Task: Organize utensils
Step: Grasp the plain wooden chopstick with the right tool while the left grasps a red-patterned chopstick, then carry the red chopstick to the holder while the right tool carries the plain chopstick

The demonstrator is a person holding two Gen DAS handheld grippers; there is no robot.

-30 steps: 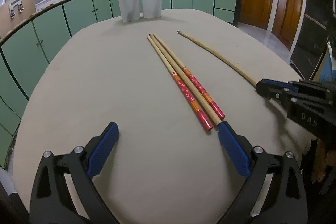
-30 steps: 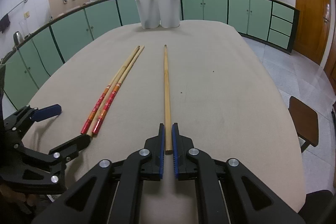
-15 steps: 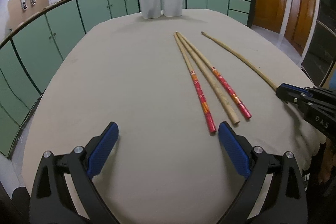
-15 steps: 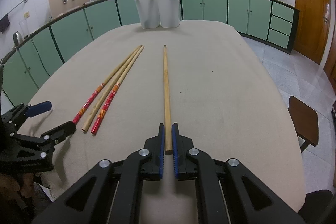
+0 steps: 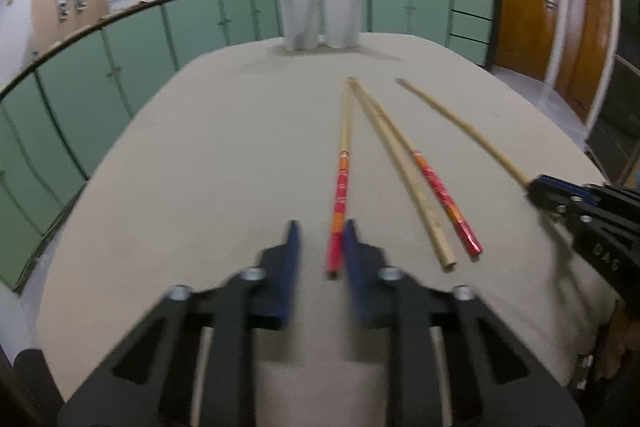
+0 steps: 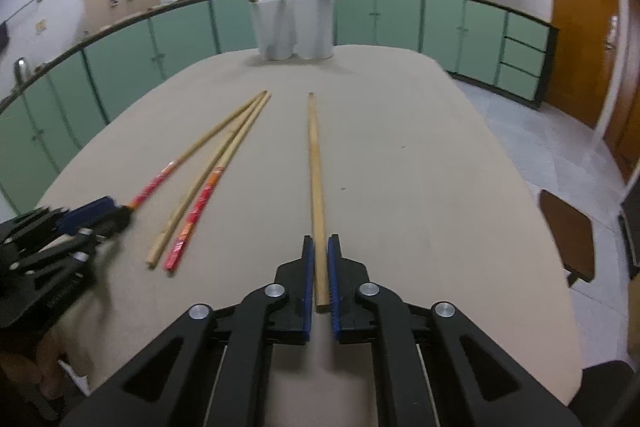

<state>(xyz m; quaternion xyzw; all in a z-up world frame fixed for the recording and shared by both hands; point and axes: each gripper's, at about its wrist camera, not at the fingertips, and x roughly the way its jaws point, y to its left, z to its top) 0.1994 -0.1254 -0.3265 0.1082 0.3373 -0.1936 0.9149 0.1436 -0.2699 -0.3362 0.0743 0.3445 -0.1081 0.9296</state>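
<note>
Across the beige tabletop (image 5: 200, 167), we are closing the left gripper (image 5: 318, 255), previously wide, around a red-handled bamboo chopstick (image 5: 340, 203), while the right gripper (image 6: 318, 279) is clamping a plain bamboo chopstick (image 6: 316, 187), so both are nearing pickup.

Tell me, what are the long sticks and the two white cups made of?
The plain chopstick looks like bare, unvarnished bamboo or wood: pale tan, matte. The red-ended chopstick seems the same wood with a glossy red-and-orange printed wrap or paint at its thick end. The white holders look like smooth ceramic or plastic; I cannot tell which.
</note>
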